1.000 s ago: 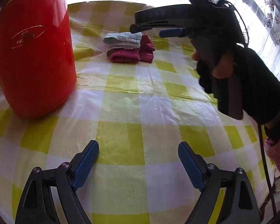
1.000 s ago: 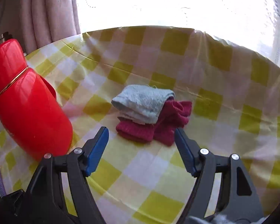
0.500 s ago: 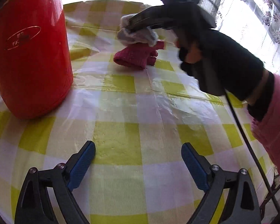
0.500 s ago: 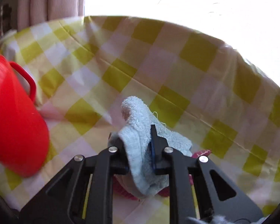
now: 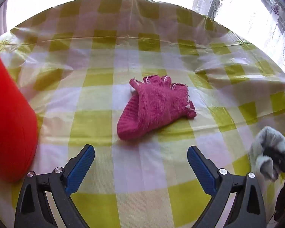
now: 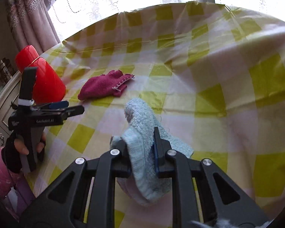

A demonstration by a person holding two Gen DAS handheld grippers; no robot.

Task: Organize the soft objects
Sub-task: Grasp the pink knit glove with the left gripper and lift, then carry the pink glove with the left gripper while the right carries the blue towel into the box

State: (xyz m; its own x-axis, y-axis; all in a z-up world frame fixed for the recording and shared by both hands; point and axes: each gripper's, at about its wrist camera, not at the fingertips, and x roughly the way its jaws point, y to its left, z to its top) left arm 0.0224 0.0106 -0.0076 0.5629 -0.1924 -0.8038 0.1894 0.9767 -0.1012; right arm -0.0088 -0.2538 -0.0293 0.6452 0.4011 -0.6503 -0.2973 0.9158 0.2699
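A magenta knitted cloth (image 5: pixel 153 108) lies crumpled on the yellow-checked tablecloth (image 5: pixel 96 125), just ahead of my left gripper (image 5: pixel 140 152). That gripper's jaws are opening wide and nothing is between them. My right gripper (image 6: pixel 141 142) is shut on a light blue terry towel (image 6: pixel 142 125), which hangs folded over the pads above the table. In the left wrist view the towel (image 5: pixel 264 152) shows at the right edge, well apart from the magenta cloth. The right wrist view has the magenta cloth (image 6: pixel 104 86) at far left and the left gripper (image 6: pixel 74 107) near it.
A tall red plastic jug (image 5: pixel 9 123) stands on the table close to the left of the left gripper, also the red jug (image 6: pixel 45 79) in the right wrist view. A gloved hand (image 6: pixel 19 148) in a pink sleeve holds the left gripper. Lace curtains (image 6: pixel 104 3) hang behind the table.
My right gripper shut on the blue towel, lifted it off the magenta cloth and carried it back to the right. My left gripper moved closer to the magenta cloth, its jaws spreading a little.
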